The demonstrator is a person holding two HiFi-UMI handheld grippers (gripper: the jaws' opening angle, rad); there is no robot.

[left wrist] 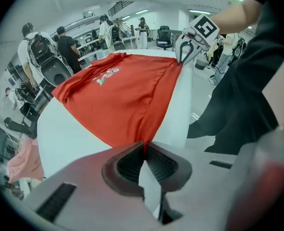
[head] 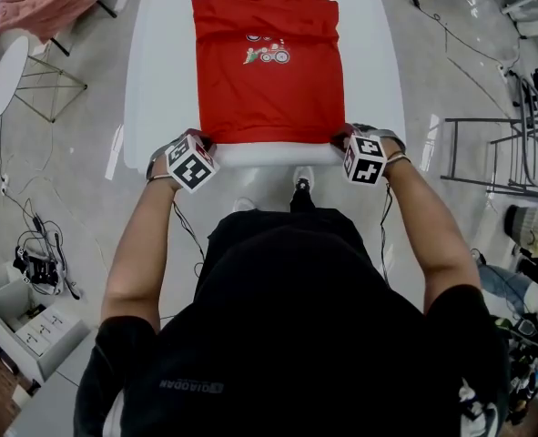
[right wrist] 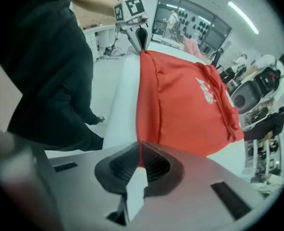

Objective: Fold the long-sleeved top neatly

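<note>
Scene: a red top (head: 267, 62) lies flat, print side up, on a white table (head: 159, 62). Its collar is at the far end and its hem runs along the near edge in front of the person. No sleeve shows beyond the body's outline, so the sleeves appear to be tucked in already.

Left gripper (head: 205, 144): it sits at the near left hem corner. In its own view the jaws are together, with a thin sliver of red cloth pinched at the tips (left wrist: 144, 149).

Right gripper (head: 341, 140): it sits at the near right hem corner. Its jaws are likewise clamped on a narrow edge of the red fabric (right wrist: 140, 153). Each gripper view shows the other gripper at the opposite corner, with the hem stretched between them.

Judgement: the hem is ready to be carried toward the collar for the crosswise fold.

Risks from here:
- Both bites look very shallow, at the tips only. Tension between the two hands or the weight of the lifted cloth could pull a corner free.
- A bite may hold only the top layer. The back layer would then lag and bunch on the table.
- If the hands rise unevenly or at different speeds, the fold line skews and the hem lands crooked on the shoulders.
- A quick lift could shake the tucked sleeves loose.
- The hem sits at the table's near edge, so slack could spill over it.
</note>
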